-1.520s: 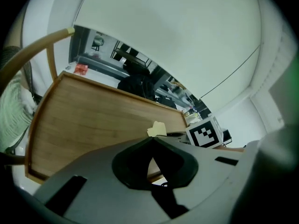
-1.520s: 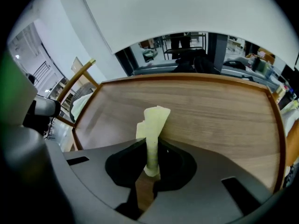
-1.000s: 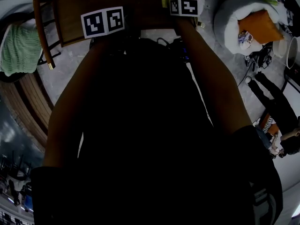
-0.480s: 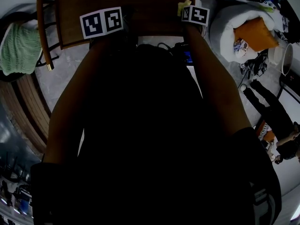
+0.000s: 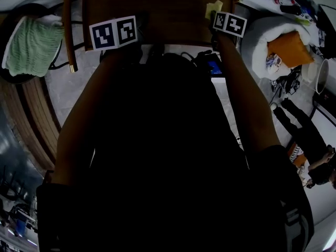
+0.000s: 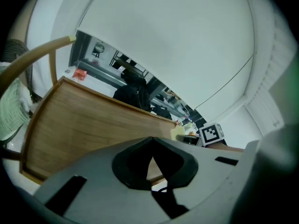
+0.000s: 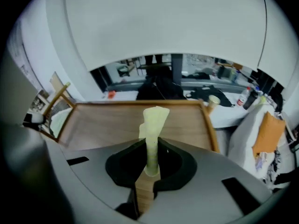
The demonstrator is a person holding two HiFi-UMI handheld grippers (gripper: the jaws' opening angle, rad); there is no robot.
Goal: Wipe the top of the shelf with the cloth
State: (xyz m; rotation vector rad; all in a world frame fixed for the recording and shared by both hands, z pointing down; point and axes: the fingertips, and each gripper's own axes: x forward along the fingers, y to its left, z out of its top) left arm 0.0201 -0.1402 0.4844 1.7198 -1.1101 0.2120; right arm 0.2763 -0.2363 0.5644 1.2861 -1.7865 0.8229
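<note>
Wood grain fills most of what both claw cameras see: it's the shelf top [image 5: 157, 9], a brown board with a raised lip along its edges, sitting at the top of the head view just past the person's dark torso and arms. The right claw [image 7: 150, 147] is clamped onto the cloth [image 7: 154, 119], a pale yellow rag pinched into a thin strip between the jaws, with a loose end sticking out past the tips. From the head camera, that yellow bit shows over the right end of the shelf, close to the near edge and just beside the right claw's marker cube [image 5: 229, 24]. Can't honestly tell whether the rag is pressed on the wood or just above it. The left claw [image 6: 152, 142] is closed with nothing in it: the tips meet, with only a thin wedge of gap behind them, and it's pointing across the left part of the shelf. Its marker cube [image 5: 113, 33] sits at the near edge on that side. Off to the left there's a green knitted cloth [image 5: 29, 46] draped on a chair, with a curved wooden chair rail [image 5: 68, 28] between it and the shelf. On the right is a white beanbag [image 5: 260, 28] with an orange cushion [image 5: 286, 47] lying on it.
</note>
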